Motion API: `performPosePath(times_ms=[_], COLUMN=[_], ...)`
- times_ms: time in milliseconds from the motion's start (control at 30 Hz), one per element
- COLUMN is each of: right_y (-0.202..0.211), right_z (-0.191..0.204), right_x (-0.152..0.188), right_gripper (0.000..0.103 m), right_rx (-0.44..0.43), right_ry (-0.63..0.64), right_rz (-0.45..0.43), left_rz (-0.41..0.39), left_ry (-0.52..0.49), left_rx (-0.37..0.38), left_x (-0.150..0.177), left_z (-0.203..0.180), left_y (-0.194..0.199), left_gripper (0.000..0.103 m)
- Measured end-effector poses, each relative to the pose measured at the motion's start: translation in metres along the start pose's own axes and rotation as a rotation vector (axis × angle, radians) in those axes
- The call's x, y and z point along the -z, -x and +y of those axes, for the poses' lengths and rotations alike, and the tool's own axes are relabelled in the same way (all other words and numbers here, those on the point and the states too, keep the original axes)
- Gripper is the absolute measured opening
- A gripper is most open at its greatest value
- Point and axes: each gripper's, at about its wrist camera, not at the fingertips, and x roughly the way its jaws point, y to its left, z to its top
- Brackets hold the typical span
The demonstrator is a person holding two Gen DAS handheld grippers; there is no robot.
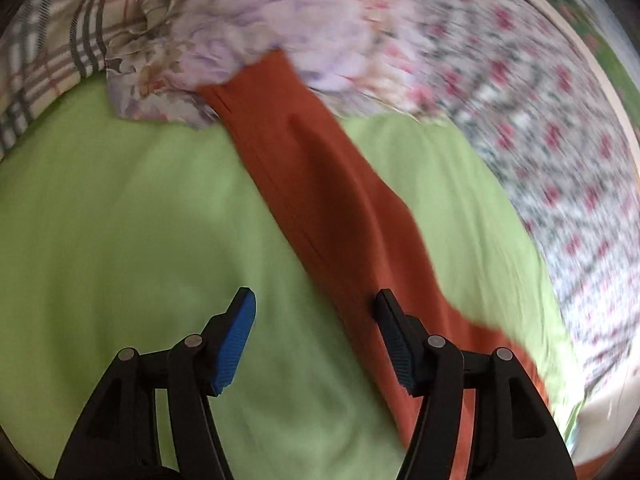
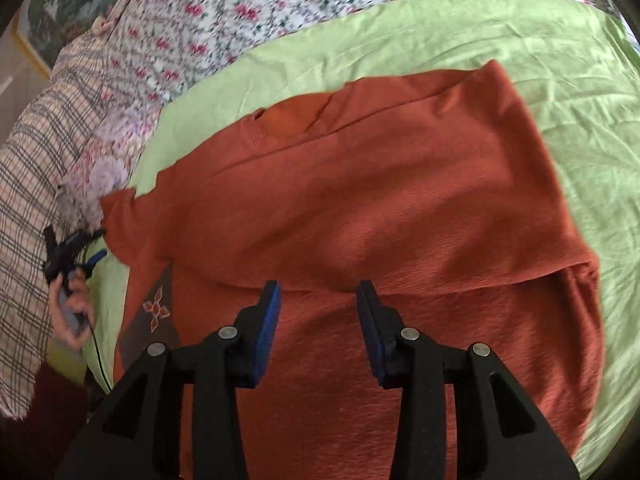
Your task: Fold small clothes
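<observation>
While both my grippers, left (image 1: 314,338) and right (image 2: 318,330), stand open and empty, the rust-orange knit top (image 2: 360,208) lies partly folded beneath my fingers. Item: likely light, limp, drapey; best pinched at the folded edge just ahead of my right fingertips.

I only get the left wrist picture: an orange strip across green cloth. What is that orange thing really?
Observer: It is a whole orange garment, spread over the green sheet, with one side folded inward.
Operator: Anything printed on it?
Observer: Yes, a dark panel with an orange cross-shaped motif near its left edge.
Operator: Where's the other gripper?
Observer: The right gripper hangs open above the garment's middle. The left gripper is open too.
</observation>
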Motion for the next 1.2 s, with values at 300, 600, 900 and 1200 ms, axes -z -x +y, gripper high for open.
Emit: performPosePath(times_ms=[300, 600, 900, 1200], right_y=[-0.007, -0.007, 0.01, 0.026], right_z=[0.015, 0.008, 0.001, -0.018], right_x=[-0.001, 0.004, 0.008, 0.016], right_gripper=[0.041, 0.041, 0.041, 0.041], right_rx=[-0.003, -0.007, -0.02, -0.02], right_ry=[0.015, -0.006, -0.031, -0.078], right_rz=[0.027, 0.038, -0.002, -0.037], left_rz=[-0.066, -0.139, -0.146, 0.045], left_ry=[0.109, -0.022, -0.342, -0.621], left_rx=[-0.018, 0.02, 0.269, 0.463], left_x=[-0.077, -0.059, 0.044, 0.212], left_z=[0.027, -0.011, -0.153, -0.286], left_y=[-0.05, -0.008, 0.069, 0.068], left_gripper=[0.03, 0.002, 0.002, 0.002])
